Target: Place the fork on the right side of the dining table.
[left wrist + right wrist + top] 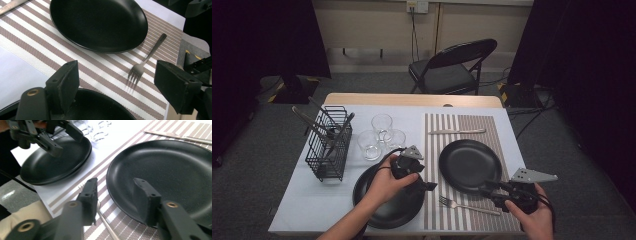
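The right gripper (pixel 488 190) sits at the near right of the desk (pixel 312 200), its jaws apart and gripping nothing; the near rim of a black plate (pixel 470 165) lies in the gap between them, and in the right gripper view the pads stand clear of that rim. This plate rests on the striped placemat (pixel 507 150). Just in front of it, nearest the desk's edge, a fork (pixel 468 205) lies flat on the placemat with its tines pointing left, beside the right gripper's jaws.

The left gripper (pixel 431 186) hovers over the right edge of a second black plate (pixel 384 207), which sits on the white desk surface just left of the placemat. Its jaws are wide apart and empty.

Farther back, 3 clear glasses (pixel 381 134) stand together behind the second plate. A black wire basket (pixel 330 145) holding utensils stands to their left. A knife (pixel 457 131) lies across the far end of the placemat. Beyond the desk a folding chair (pixel 452 67) stands on the floor.
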Tool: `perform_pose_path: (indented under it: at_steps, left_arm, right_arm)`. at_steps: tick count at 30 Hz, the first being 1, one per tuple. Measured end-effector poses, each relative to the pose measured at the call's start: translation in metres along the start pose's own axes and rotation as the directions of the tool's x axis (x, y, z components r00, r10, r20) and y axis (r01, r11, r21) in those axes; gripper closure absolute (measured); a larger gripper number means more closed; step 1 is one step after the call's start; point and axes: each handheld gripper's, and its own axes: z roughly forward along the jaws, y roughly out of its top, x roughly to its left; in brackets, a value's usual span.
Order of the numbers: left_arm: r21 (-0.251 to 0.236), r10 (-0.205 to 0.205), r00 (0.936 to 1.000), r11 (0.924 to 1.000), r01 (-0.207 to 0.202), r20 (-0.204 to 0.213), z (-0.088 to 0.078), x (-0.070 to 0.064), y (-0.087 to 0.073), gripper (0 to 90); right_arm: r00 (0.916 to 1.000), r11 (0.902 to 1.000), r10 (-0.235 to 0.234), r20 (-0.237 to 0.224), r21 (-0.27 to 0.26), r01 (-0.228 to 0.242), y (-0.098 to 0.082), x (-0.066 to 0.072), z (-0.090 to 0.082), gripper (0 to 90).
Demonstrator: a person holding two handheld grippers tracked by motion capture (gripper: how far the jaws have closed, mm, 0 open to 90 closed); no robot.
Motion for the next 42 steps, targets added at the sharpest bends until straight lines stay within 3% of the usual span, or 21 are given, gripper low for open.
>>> perform_pose_path:
  at_steps: [15, 26, 42]
  left_arm:
    - [-0.008, -0.002, 1.0, 1.0, 0.002, -0.002, -0.007, 0.004, -0.004, 20.1]
    - [-0.019, -0.019, 0.9998, 0.9996, 0.019, 0.007, -0.004, 0.008, -0.012, 20.0]
    - [-0.032, -0.029, 0.9995, 0.9991, 0.029, -0.016, -0.011, 0.016, -0.014, 20.0]
  right_arm:
    - [0.9978, 0.9988, -0.026, 0.062, 0.044, 0.023, -0.005, 0.001, 0.009, 32.0]
    - [0.9954, 0.9952, -0.049, 0.083, 0.089, 0.042, -0.016, 0.002, 0.006, 28.1]
    - [0.9932, 0.9914, -0.06, 0.1, 0.122, 0.048, -0.042, 0.0, 0.011, 27.5]
